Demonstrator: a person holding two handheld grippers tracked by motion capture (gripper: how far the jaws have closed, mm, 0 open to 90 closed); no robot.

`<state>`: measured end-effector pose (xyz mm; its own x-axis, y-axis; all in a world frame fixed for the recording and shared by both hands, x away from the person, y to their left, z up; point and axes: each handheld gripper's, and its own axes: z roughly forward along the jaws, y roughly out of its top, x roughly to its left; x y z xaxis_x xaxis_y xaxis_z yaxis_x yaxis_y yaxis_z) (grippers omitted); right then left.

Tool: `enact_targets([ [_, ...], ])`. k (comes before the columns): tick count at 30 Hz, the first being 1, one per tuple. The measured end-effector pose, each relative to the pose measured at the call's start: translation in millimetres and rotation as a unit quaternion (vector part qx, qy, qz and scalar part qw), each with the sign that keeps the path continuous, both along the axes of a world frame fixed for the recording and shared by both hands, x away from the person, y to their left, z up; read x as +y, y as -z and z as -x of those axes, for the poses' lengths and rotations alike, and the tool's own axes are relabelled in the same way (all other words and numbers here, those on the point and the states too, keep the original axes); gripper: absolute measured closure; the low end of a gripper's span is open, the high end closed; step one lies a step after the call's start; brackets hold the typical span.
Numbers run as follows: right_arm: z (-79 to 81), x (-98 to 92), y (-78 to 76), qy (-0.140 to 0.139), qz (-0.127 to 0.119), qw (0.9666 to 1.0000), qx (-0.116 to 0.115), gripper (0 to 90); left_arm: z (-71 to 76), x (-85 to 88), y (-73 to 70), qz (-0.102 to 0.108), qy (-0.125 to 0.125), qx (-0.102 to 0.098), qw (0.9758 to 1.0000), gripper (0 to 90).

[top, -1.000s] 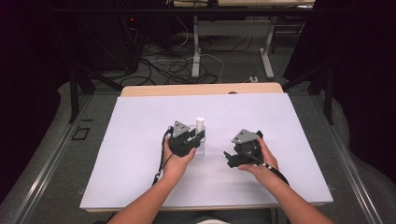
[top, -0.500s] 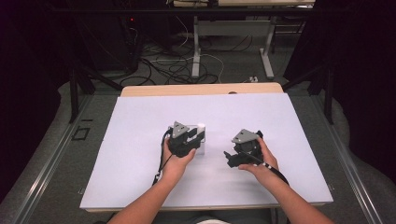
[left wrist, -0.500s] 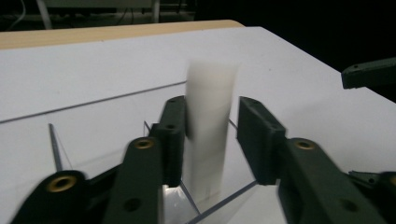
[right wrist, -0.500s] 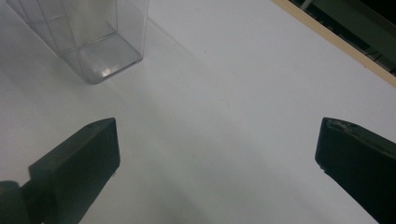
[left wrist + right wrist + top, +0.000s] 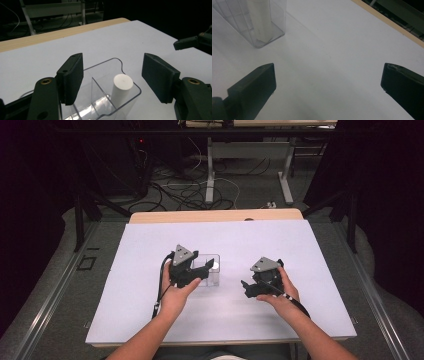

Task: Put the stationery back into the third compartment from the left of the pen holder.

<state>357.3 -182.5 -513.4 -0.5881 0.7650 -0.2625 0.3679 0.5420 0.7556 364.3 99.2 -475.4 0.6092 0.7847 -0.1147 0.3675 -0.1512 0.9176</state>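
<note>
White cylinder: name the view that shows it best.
The left gripper view: the white cylinder stands upright in a clear box, flat top plain. The right gripper view shows its lower part through the box wall; the high view gives a small white spot.

I see a white cylinder (image 5: 121, 88) standing upright in an end compartment of the clear plastic divided container (image 5: 107, 67), which sits on my white table.

The white table (image 5: 125, 285) carries 1 clear container (image 5: 212, 272) (wooden far edge).
</note>
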Motion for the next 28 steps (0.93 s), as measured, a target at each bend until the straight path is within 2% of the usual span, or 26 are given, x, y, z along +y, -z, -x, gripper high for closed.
enact_targets([
  [5,-0.8,-2.3,-1.3,0.004,-0.006,1.0,0.002,0.0,-1.0,22.7,-7.1,0.021,-0.025,0.009,0.9994,31.6],
  [10,-2.0,-5.2,-1.9,0.008,-0.011,0.9999,0.002,0.0,-4.4,45.0,-8.1,0.033,-0.049,0.023,0.998,15.5],
  [12,-1.8,-6.1,-2.6,0.012,-0.012,0.9998,0.006,0.0,-5.3,55.2,-7.7,0.037,-0.062,0.025,0.9971,14.0],
  [13,-2.3,-6.4,-1.8,0.013,-0.018,0.9998,0.0,0.0,-6.0,60.3,-7.5,0.04,-0.066,0.028,0.9966,11.4],
  [14,-2.0,-7.1,-2.3,0.016,-0.017,0.9997,0.004,0.0,-6.6,64.8,-7.5,0.042,-0.071,0.031,0.9961,8.3],
  [18,-3.6,-9.9,-2.9,0.018,-0.018,0.9997,0.007,0.0,-8.0,81.7,-7.0,0.038,-0.078,0.04,0.9954,0.6],
  [25,-5.5,-14.3,-3.1,0.027,-0.026,0.9993,0.006,0.0,-4.7,108.3,-0.7,0.036,-0.1,0.048,0.9931,0.1],
  [28,-6.4,-17.1,-2.6,0.037,-0.036,0.9987,0.006,0.0,-1.8,119.1,2.0,0.044,-0.113,0.052,0.9913,0.1],
])
